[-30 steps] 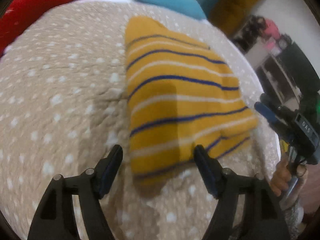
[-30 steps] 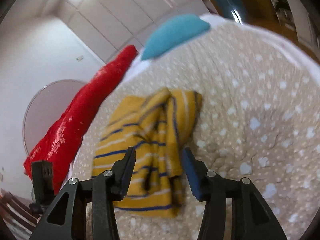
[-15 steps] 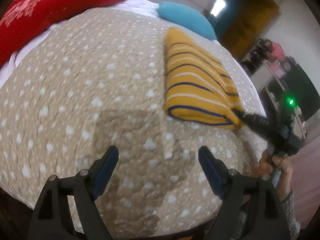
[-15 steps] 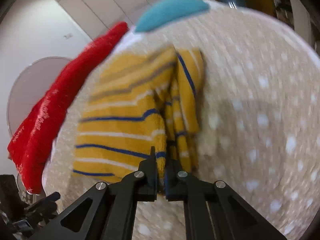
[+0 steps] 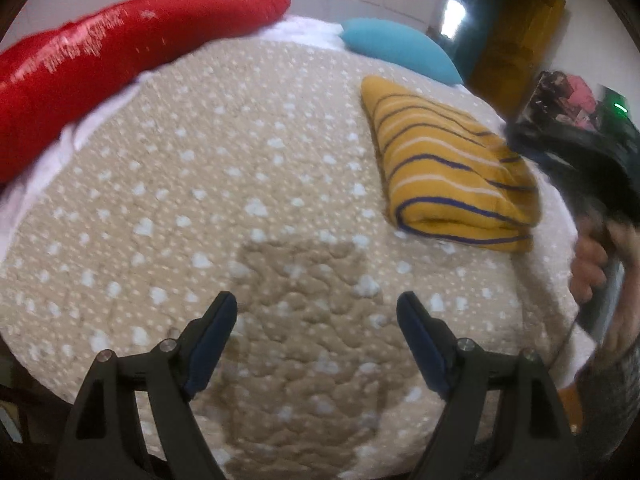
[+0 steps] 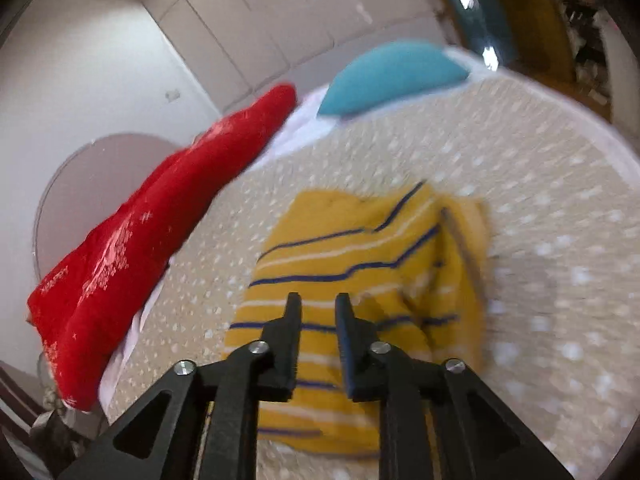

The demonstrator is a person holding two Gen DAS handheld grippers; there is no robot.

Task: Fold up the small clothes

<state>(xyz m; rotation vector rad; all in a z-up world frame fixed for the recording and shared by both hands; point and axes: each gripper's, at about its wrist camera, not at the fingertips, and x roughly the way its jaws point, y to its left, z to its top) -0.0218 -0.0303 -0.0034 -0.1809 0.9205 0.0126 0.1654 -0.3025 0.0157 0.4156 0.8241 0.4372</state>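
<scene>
A bed (image 5: 200, 208) is covered by a beige quilted spread dotted with white spots, and a strip of white sheet (image 5: 304, 26) is seen along its far edge. 3 things are laid directly on it. A folded yellow garment with blue and white stripes (image 5: 448, 168) is set on the spread toward the right side in the left wrist view, its folded edge turned toward the camera. A long red cushion (image 5: 100, 64) is laid along the far left edge. A teal pillow (image 5: 396, 54) is placed at the far end, just beyond the garment.
</scene>
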